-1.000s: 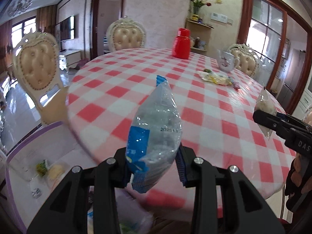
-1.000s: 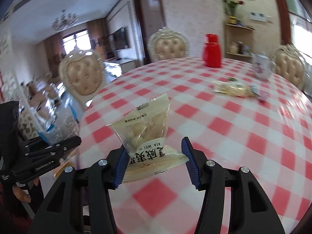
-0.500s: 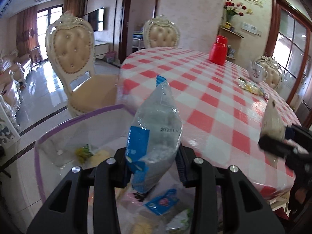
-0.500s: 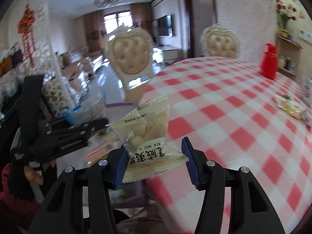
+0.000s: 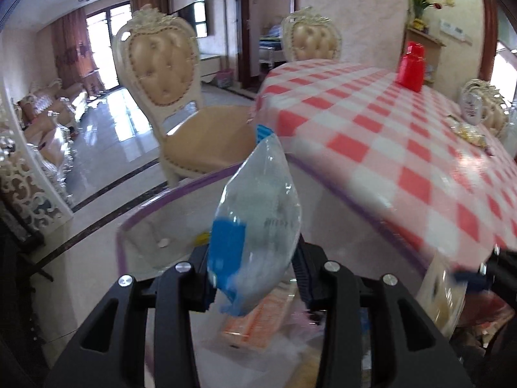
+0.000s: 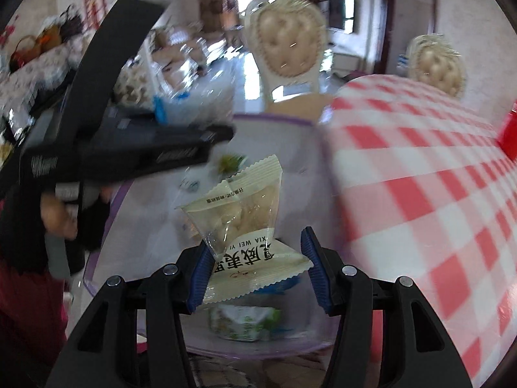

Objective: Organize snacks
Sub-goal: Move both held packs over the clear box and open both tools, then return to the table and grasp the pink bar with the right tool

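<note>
My left gripper (image 5: 255, 274) is shut on a clear snack bag with a blue label (image 5: 255, 236) and holds it above a clear bin with a purple rim (image 5: 145, 213). My right gripper (image 6: 255, 274) is shut on a cream snack packet with Chinese print (image 6: 245, 226) over the same bin (image 6: 274, 119). The left gripper also shows in the right wrist view (image 6: 200, 145), at upper left. Several snack packs lie in the bin, among them an orange one (image 5: 258, 323) and a green-white one (image 6: 242, 321).
A round table with a red-and-white check cloth (image 5: 404, 135) stands right beside the bin. On it are a red jug (image 5: 411, 64), a white teapot (image 5: 471, 106) and more snacks (image 5: 468, 132). A padded chair (image 5: 168, 97) stands behind the bin.
Both grippers have swung left off the table with their snacks and now hang over the bin. The bin's contents have come into view.
</note>
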Motion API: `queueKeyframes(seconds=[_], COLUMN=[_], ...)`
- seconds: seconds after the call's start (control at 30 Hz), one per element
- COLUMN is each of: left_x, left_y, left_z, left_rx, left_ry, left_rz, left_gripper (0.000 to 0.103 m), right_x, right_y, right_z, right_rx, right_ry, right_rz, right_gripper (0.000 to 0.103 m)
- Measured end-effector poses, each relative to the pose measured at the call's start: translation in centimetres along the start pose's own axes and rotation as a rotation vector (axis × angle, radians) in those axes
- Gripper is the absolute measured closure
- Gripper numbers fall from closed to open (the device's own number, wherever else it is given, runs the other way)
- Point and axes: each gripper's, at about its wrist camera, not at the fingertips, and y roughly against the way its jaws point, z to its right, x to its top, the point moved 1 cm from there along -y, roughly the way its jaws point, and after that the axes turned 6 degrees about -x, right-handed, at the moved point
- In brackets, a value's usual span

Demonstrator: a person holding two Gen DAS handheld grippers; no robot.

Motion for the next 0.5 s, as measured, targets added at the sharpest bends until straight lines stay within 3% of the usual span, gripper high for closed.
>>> queueKeyframes(seconds=[0.03, 0.1, 0.13, 0.3, 0.5], left_x=[0.0, 0.2, 0.3, 0.4, 0.5], left_y=[0.0, 0.3, 0.6, 0.4, -0.6], left_z=[-0.4, -0.8, -0.8, 0.2, 3.8], left_rx=[0.029, 0.088, 0.111, 0.136, 0.119], left_ry=[0.003, 0.006, 0.003, -0.022, -0.085], left_rz=[-0.002, 0.020, 0.040, 0.037, 0.003], left_gripper=[0.043, 0.016, 0.015, 0.006, 0.006], right_x=[-0.2, -0.5, -0.5, -0.6, -2.7], right_y=[-0.4, -0.5, -0.2, 1.8, 4.9], right_z=[-0.8, -1.7, -1.7, 0.0, 7.5], right_rx=[0.047, 0.094, 0.097, 0.056, -0.057], right_ry=[0.015, 0.031, 0.040, 0.010, -0.153], right_rz=[-0.015, -0.023, -0.009, 0.050, 0.108], right_gripper=[0.048, 0.035, 0.029, 0.024, 0.019])
